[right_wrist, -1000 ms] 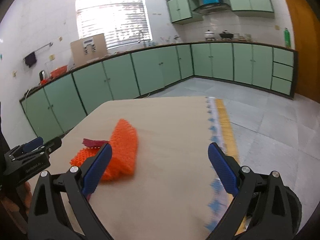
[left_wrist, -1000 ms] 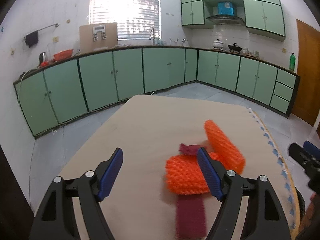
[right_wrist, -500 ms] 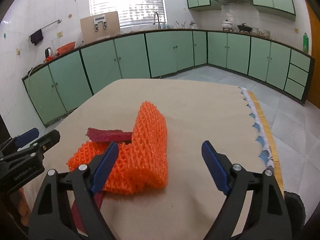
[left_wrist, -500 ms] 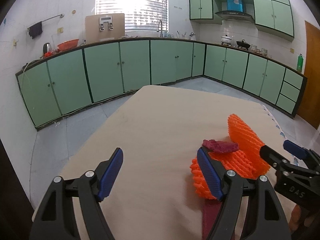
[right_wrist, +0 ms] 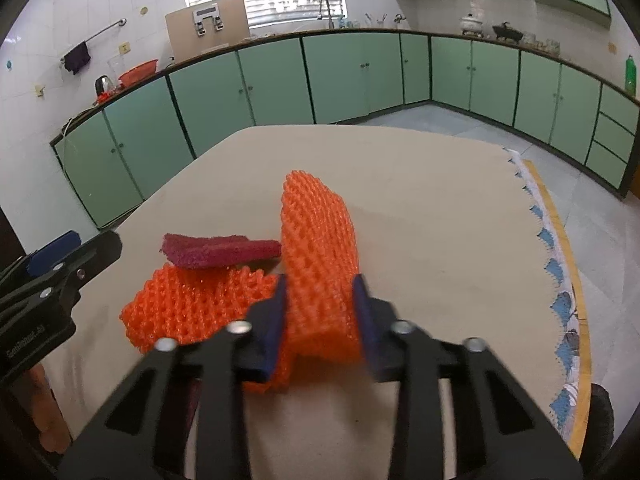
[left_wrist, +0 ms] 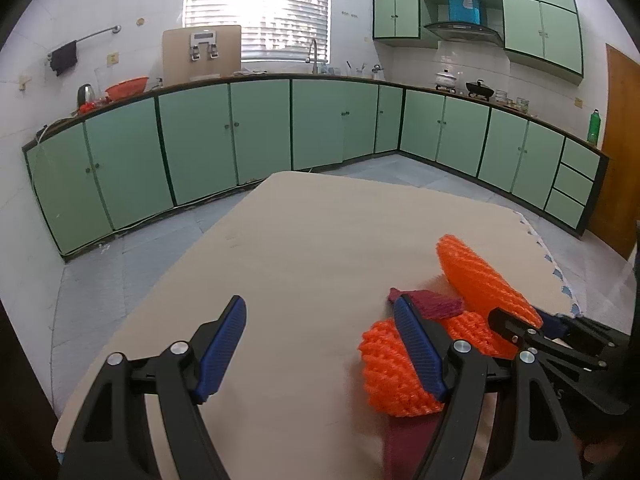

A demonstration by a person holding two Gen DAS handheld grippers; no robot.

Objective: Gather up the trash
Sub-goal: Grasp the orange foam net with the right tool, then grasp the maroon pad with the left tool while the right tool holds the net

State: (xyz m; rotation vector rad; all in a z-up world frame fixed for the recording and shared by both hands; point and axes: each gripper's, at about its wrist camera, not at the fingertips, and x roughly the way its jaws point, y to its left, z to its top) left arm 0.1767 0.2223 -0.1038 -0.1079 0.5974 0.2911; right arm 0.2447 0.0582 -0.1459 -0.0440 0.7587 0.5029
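An orange foam net sleeve (right_wrist: 320, 248) lies on the beige table, and my right gripper (right_wrist: 320, 308) is shut on its near end; it also shows in the left wrist view (left_wrist: 476, 276). A second orange net (right_wrist: 192, 304) lies to its left, with a maroon foam strip (right_wrist: 224, 250) across it. In the left wrist view my left gripper (left_wrist: 320, 344) is open and empty, its right finger in front of the second orange net (left_wrist: 388, 376) and the maroon strip (left_wrist: 436, 304).
The beige table (left_wrist: 300, 248) has a foam mat edge with blue teeth on the right (right_wrist: 560, 264). Green kitchen cabinets (left_wrist: 256, 132) line the far walls. The left gripper shows at the left of the right wrist view (right_wrist: 52, 276).
My right gripper moved forward and closed on the upright orange net. My left gripper shifted a little left, staying open beside the flat orange net.
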